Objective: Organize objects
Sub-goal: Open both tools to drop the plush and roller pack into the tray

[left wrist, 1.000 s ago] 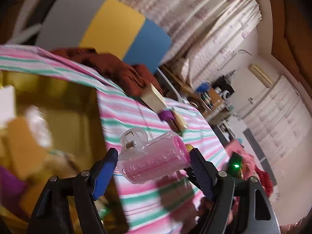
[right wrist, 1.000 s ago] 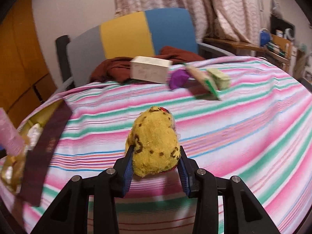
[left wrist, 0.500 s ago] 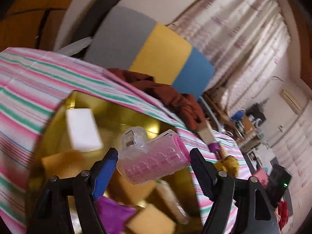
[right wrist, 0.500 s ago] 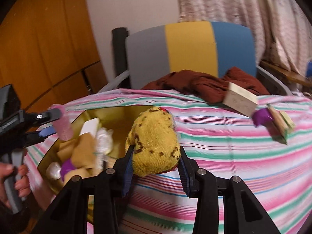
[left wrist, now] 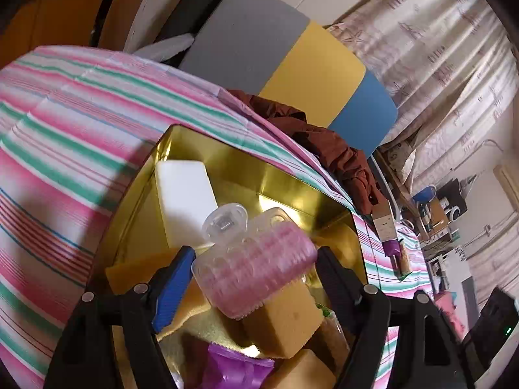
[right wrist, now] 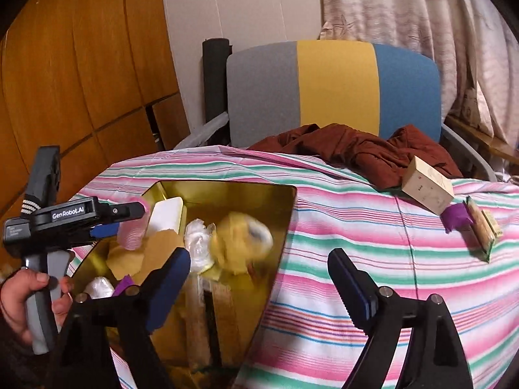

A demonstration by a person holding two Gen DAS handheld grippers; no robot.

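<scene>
Yellow plush toy (right wrist: 241, 243), brown spots, blurred w/ motion, sits loose in the gold tin (right wrist: 285, 223), atop the pile, near the tin's right wall. Around it in the tin: white block (left wrist: 185, 201), crumpled clear-wrapped bits (right wrist: 198, 246), tan sponge-like blocks (left wrist: 285, 321), purple wrapper (left wrist: 236, 369), long tan packets (right wrist: 207, 311).

Right gripper (right wrist: 256, 278): fingers have just been opening, now spread wide, nothing btwn them, toy lies beyond & apart from the pads. Left blue pad hangs over the tin, right pad over the striped cloth.

Left gripper (left wrist: 253, 275) over the tin, fingers clenched on a pink hair roller (left wrist: 256, 272) w/ clear clip at its upper end; roller tilted, pads pressing both ends. In the right view a hand (right wrist: 22, 301) grips that tool's handle at the tin's left edge.

Tin sits on a desk under pink/green/white striped cloth (right wrist: 356, 259). Further right on the cloth: small cardboard box (right wrist: 428, 188), purple item (right wrist: 457, 217) touching it, tan bar in a green-edged wrapper (right wrist: 480, 227) just beside. Behind: rust-brown cloth heap (right wrist: 356, 149) at the desk's far edge, chair back (right wrist: 334, 87) in grey/yellow/blue, curtains, wood panelling at left.
</scene>
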